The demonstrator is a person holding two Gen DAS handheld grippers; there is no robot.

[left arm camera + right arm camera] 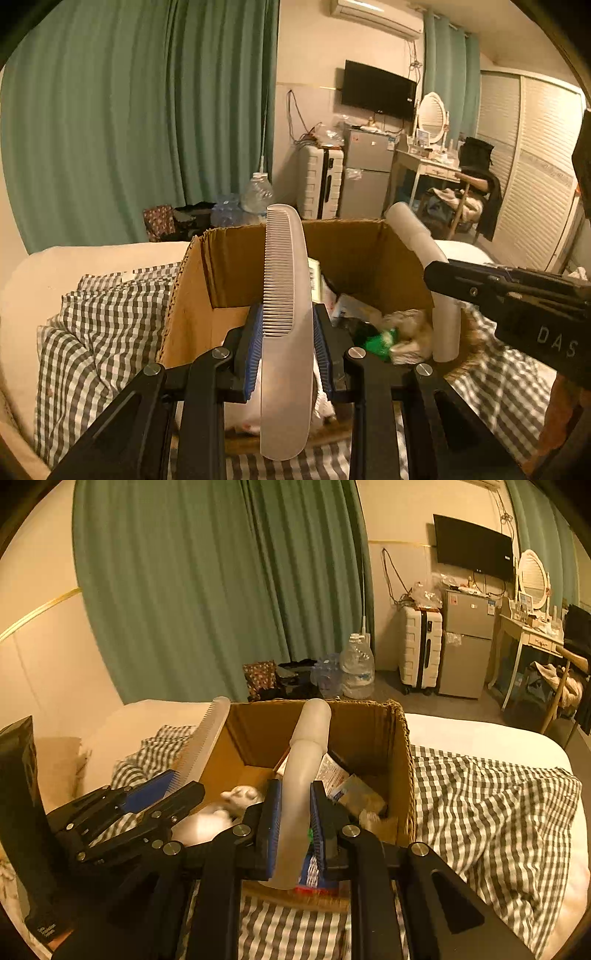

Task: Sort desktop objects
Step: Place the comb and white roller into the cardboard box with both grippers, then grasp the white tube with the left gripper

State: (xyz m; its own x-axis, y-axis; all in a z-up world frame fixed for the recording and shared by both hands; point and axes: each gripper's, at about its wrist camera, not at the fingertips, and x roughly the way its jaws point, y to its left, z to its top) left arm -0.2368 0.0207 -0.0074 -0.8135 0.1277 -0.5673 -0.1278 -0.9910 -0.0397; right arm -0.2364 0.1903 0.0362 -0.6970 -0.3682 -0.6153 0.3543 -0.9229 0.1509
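Note:
My left gripper (287, 328) is shut on a white comb (284, 295), held upright over the near edge of an open cardboard box (192, 295). It also shows in the right wrist view (162, 790), with the comb (207, 738) sticking up at the box's left wall. My right gripper (295, 805) is shut on a white curved tube (306, 760), held over the box (402, 768). In the left wrist view the right gripper (439, 277) grips that tube (424, 251) at the box's right side.
The box holds packets, a green item (380, 341) and a white figure (240, 797). It sits on a checked blanket (480, 812) on a bed. Beyond stand water bottles (354, 664), a suitcase (421, 650) and a fridge (465, 642).

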